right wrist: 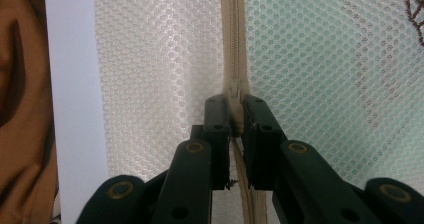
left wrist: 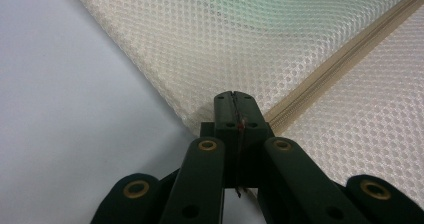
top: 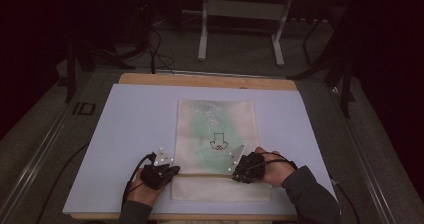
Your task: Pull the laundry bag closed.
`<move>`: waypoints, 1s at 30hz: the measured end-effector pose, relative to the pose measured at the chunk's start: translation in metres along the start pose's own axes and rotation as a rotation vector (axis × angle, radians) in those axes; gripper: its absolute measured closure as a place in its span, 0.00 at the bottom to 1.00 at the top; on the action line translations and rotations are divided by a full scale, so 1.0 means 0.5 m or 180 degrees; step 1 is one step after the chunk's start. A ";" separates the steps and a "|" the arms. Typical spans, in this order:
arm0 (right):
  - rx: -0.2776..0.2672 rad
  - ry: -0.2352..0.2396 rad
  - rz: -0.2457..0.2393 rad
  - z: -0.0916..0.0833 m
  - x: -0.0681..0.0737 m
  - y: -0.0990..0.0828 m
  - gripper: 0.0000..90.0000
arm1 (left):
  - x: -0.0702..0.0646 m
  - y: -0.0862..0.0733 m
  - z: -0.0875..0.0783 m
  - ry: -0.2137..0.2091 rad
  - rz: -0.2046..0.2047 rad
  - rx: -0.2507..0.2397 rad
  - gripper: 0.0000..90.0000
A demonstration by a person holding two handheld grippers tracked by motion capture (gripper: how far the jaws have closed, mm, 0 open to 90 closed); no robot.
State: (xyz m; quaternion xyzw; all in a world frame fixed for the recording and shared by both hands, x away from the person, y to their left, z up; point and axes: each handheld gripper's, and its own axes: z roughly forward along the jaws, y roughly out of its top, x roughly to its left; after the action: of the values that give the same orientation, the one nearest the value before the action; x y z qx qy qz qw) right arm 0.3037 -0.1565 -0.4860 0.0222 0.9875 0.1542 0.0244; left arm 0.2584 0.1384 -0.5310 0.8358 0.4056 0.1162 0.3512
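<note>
**Two grippers at the zipper of a mesh bag**

A cream mesh bag (top: 216, 134) lies flat in the middle of a pale board (top: 125, 134), with something green and a small dark drawing showing through it. The left gripper (left wrist: 233, 104) has its jaws pressed together on the bag's corner edge, beside the zipper (left wrist: 340, 66). The right gripper (right wrist: 235, 109) has its jaws closed narrowly around the zipper pull (right wrist: 234, 91).

The mesh looks light, soft and floppy, likely to bunch when tugged; edges and the pull seem the best holds. The board rests on a wooden table (top: 205, 79) in a dim room with a white metal frame (top: 245, 14) behind.
</note>
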 end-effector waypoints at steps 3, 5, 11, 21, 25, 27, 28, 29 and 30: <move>-0.0013 0.0005 0.0004 0.000 0.000 -0.002 0.92 | 0.000 0.000 0.000 -0.0002 -0.0003 0.0001 0.99; 0.0018 0.0001 0.0006 0.001 0.000 -0.004 0.92 | 0.000 0.000 0.000 0.0000 0.0003 0.0001 0.99; 0.0010 0.0002 0.0027 -0.002 -0.001 -0.010 0.92 | 0.000 0.000 0.000 0.0002 0.0004 0.0000 0.99; 0.0001 0.0007 0.0048 -0.009 -0.002 -0.023 0.92 | 0.000 0.000 0.000 -0.0001 -0.0001 0.0000 0.99; -0.0036 -0.0002 0.0098 -0.017 -0.003 -0.033 0.92 | 0.000 0.000 0.000 -0.0001 -0.0002 0.0000 0.99; -0.0033 -0.0007 0.0092 -0.017 -0.004 -0.036 0.92 | 0.000 0.000 0.000 0.0001 0.0000 0.0000 0.99; -0.0037 -0.0004 0.0103 -0.018 -0.003 -0.036 0.92 | 0.000 0.000 0.000 0.0003 0.0001 0.0001 0.99; -0.0011 -0.0014 0.0099 -0.017 -0.004 -0.037 0.92 | 0.000 0.000 0.000 0.0003 0.0001 0.0000 0.99; 0.0002 -0.0012 0.0100 -0.017 -0.004 -0.038 0.92 | 0.000 0.000 0.000 0.0001 0.0000 0.0000 0.99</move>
State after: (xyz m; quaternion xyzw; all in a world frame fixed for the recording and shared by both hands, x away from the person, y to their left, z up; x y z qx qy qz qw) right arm 0.3045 -0.1774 -0.4838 0.0379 0.9870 0.1542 0.0238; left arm 0.2583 0.1383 -0.5310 0.8358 0.4056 0.1163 0.3512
